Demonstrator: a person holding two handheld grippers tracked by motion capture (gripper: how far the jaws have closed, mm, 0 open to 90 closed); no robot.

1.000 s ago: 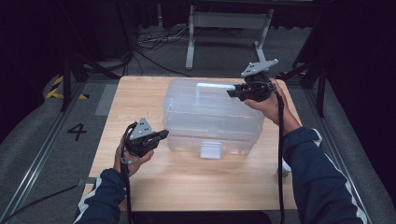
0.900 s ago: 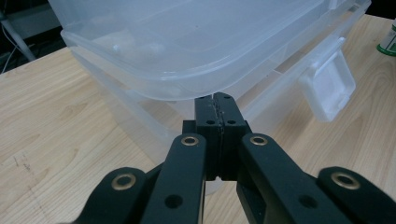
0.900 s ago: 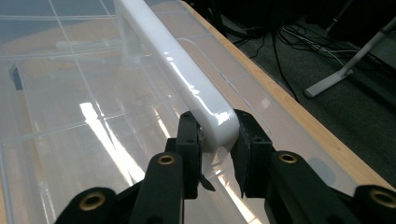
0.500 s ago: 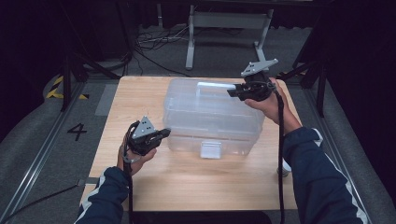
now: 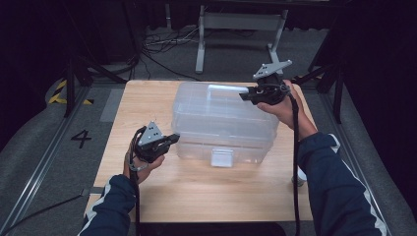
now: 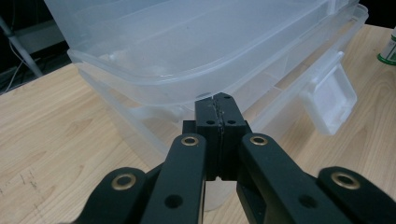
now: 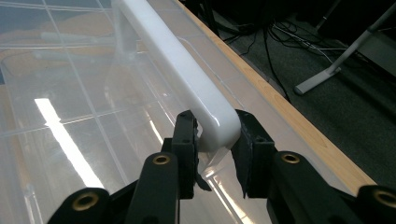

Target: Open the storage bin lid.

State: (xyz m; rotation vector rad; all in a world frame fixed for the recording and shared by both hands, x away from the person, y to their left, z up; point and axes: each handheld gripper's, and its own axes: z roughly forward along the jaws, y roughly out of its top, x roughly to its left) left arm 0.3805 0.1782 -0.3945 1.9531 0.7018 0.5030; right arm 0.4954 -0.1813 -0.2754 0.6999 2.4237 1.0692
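The clear box [image 5: 223, 123] sits on the desk [image 5: 147, 98]. Right tongs [image 7: 212, 140] seem to hug its white handle [image 7: 182, 70]; left tongs [image 6: 218, 112], closed and empty, touch its rim. The handle could slip out.

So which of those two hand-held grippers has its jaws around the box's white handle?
The right gripper, at the far side of the clear box: its jaws straddle the white handle. The left gripper is shut, pressing at the lid's rim.

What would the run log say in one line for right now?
left gripper: shut, tip at clear box lid edge | right gripper: jaws around white handle end | white latch: down
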